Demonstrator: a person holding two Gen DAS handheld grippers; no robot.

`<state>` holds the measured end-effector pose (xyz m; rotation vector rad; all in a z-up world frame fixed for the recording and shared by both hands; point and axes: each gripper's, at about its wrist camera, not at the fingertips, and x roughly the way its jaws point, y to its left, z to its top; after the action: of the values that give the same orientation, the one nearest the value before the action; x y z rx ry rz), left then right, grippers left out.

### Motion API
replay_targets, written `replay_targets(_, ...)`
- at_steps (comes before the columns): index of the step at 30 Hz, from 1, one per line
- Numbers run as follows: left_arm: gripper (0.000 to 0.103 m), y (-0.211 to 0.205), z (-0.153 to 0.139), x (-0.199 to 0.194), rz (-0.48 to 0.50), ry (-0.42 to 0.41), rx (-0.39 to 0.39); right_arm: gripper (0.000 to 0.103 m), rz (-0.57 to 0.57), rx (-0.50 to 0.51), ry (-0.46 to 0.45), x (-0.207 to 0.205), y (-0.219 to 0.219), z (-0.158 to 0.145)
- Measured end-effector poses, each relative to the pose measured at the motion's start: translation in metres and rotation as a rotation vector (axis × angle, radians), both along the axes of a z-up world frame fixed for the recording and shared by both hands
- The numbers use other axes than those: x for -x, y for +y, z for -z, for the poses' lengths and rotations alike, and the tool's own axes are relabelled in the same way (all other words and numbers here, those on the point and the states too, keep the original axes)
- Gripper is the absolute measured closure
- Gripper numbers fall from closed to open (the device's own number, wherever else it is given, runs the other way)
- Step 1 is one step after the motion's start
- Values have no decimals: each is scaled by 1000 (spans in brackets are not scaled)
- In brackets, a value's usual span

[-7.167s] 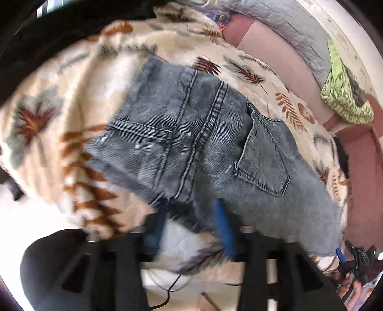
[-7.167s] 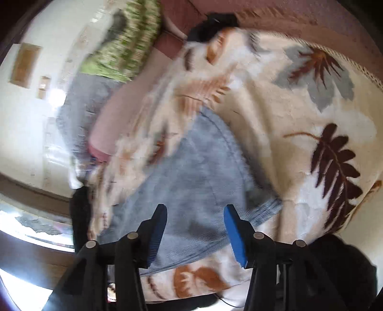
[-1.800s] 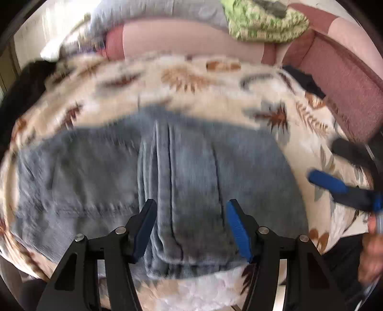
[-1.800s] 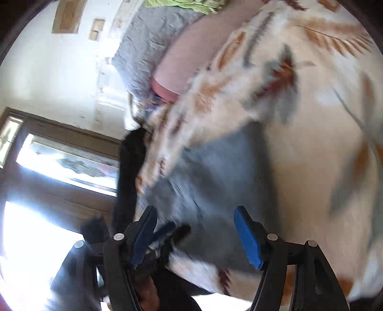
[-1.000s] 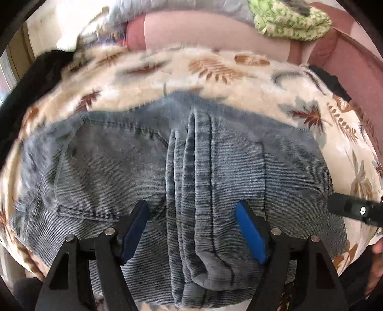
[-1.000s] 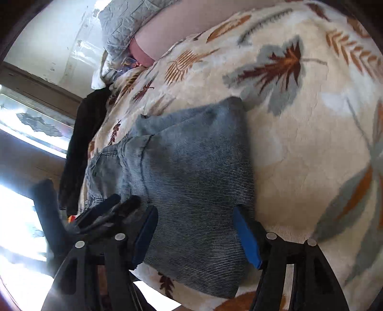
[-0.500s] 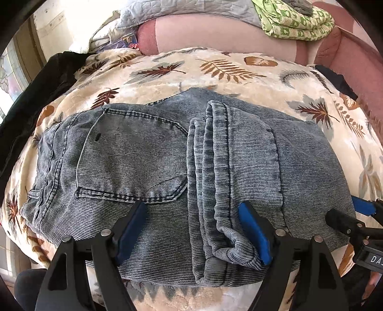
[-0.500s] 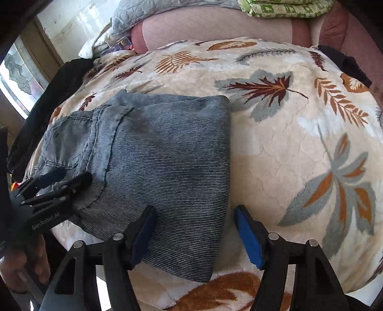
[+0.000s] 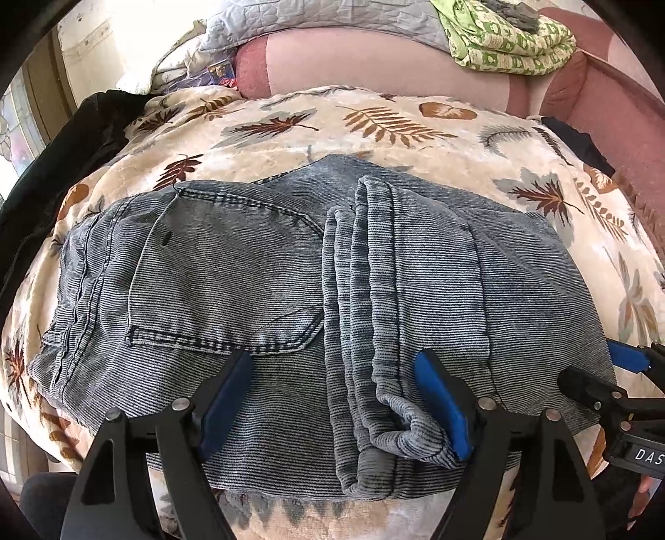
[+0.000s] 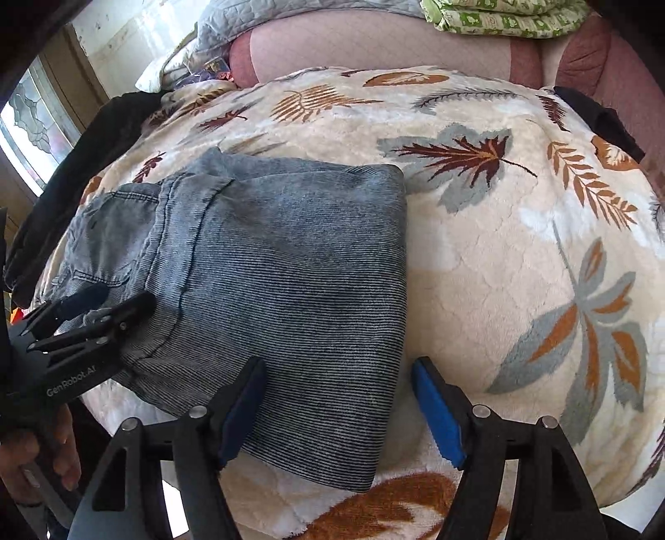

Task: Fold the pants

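Grey-blue denim pants (image 9: 257,290) lie folded on a cream leaf-print blanket (image 9: 374,124). The leg ends (image 9: 374,311) are folded over the seat, their hems next to the back pocket (image 9: 232,282). My left gripper (image 9: 336,407) is open, hovering over the near edge of the pants at the hems. My right gripper (image 10: 338,411) is open over the folded right corner of the pants (image 10: 291,270). Each gripper shows in the other's view: the right one (image 9: 615,382) and the left one (image 10: 87,315).
A pink sofa back (image 9: 374,62) runs behind the blanket, with a grey quilt (image 9: 311,20) and a green patterned cloth (image 9: 511,37) on it. Dark clothing (image 9: 50,174) lies at the left edge and another dark item (image 10: 594,116) at the far right.
Over the last seconds the legs were folded over the seat. Both grippers have since drawn back slightly toward the near edge and steadied. The pants lie still.
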<state>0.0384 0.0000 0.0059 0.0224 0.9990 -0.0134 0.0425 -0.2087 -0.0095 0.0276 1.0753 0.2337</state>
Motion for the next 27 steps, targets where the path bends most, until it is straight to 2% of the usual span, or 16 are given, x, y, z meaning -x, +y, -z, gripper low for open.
replay_targets(8,21,5,-1,3,25,-28,25,27,11,67,3,1,6,-6)
replay_targets(12,21,10,-6,6,38,-48,63,27,17,155,-74,5,14,-26)
replay_targets(14,21,16,-16,11,36,-85,86,27,29,182,-108,2,17,-38)
replay_targets(17,21,27,-31,15,9,-145,86,27,33,209,-142,-11,23,-53)
replay_targets(19,21,37,-34,14,-15,-138,96,27,24,213,-154,-24,32,-56)
replay_targets(22,21,53,-36,13,-61,-127,103,26,5,267,-143,-45,46,-42)
replay_targets(24,21,64,-38,13,-90,-122,104,25,-23,336,-42,-63,55,-6)
replay_targets(26,21,76,-39,13,-113,-115,101,15,22,323,-70,-62,50,-8)
replay_targets(27,21,81,-39,14,-123,-113,102,15,18,323,-59,-62,49,-12)
